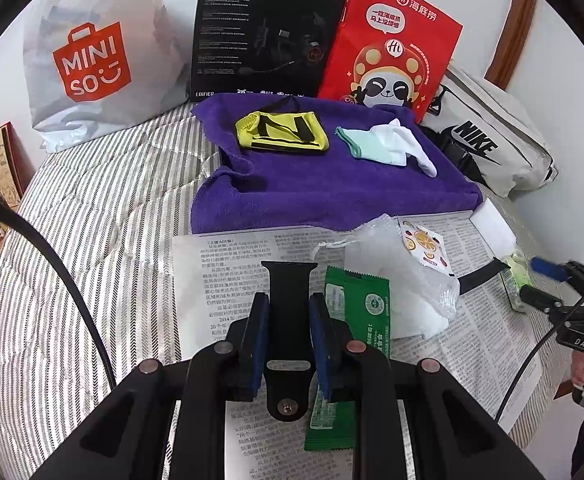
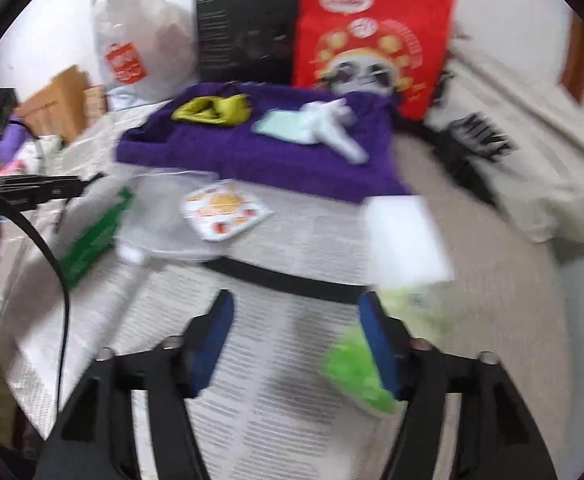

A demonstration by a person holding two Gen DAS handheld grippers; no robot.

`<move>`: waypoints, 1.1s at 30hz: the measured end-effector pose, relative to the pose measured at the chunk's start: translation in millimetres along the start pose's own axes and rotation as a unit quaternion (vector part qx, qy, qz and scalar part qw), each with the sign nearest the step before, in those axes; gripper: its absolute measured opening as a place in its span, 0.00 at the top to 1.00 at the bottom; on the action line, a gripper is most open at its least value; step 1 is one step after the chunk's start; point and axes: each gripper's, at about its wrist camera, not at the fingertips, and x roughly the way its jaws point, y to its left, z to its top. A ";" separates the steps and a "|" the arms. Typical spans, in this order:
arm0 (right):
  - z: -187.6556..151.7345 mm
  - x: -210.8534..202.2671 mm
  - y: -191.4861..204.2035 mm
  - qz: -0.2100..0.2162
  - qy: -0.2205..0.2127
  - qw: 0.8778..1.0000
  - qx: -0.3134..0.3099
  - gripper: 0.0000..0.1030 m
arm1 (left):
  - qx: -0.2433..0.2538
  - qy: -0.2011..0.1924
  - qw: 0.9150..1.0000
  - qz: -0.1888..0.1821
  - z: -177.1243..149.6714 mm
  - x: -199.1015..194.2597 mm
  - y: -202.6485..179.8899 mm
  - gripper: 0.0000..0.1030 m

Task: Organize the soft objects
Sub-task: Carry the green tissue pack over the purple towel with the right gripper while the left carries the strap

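A purple towel (image 1: pixel 332 192) lies spread at the back of the bed. On it rest a yellow and black cloth (image 1: pixel 281 130) and a mint and white sock (image 1: pixel 384 146). My left gripper (image 1: pixel 289 308) is shut on a black watch strap (image 1: pixel 289 280) and holds it over the newspaper (image 1: pixel 227 280). My right gripper (image 2: pixel 296 312) is open and empty above the newspaper (image 2: pixel 275 360), in a blurred view. A black strap (image 2: pixel 283 276) lies just beyond its fingertips. The towel (image 2: pixel 251 156), yellow cloth (image 2: pixel 211 110) and sock (image 2: pixel 316 126) show further back.
A green packet (image 1: pixel 348 320), a clear plastic bag (image 1: pixel 408 276), a fruit-print sachet (image 1: pixel 424 246) and a white block (image 2: pixel 408 236) lie on the newspaper. A light green packet (image 2: pixel 356 364) sits by my right finger. A Miniso bag (image 1: pixel 91 60), black box (image 1: pixel 267 32), red bag (image 1: pixel 388 40) and Nike bag (image 1: pixel 488 136) line the back.
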 end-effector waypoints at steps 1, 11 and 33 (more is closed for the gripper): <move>-1.5 -0.7 -5.2 -0.009 0.002 1.000 0.005 0.29 | -0.001 0.000 1.000 -0.001 -0.1 0.2 0.1 0.80; -21.0 41.8 -42.4 -0.048 0.065 0.990 0.116 0.22 | 0.003 0.007 1.000 -0.003 -0.2 4.6 -3.6 0.80; -7.6 4.0 -50.5 -0.026 0.010 0.992 0.122 0.37 | 0.008 -0.004 1.000 0.001 12.8 -5.0 -9.1 0.80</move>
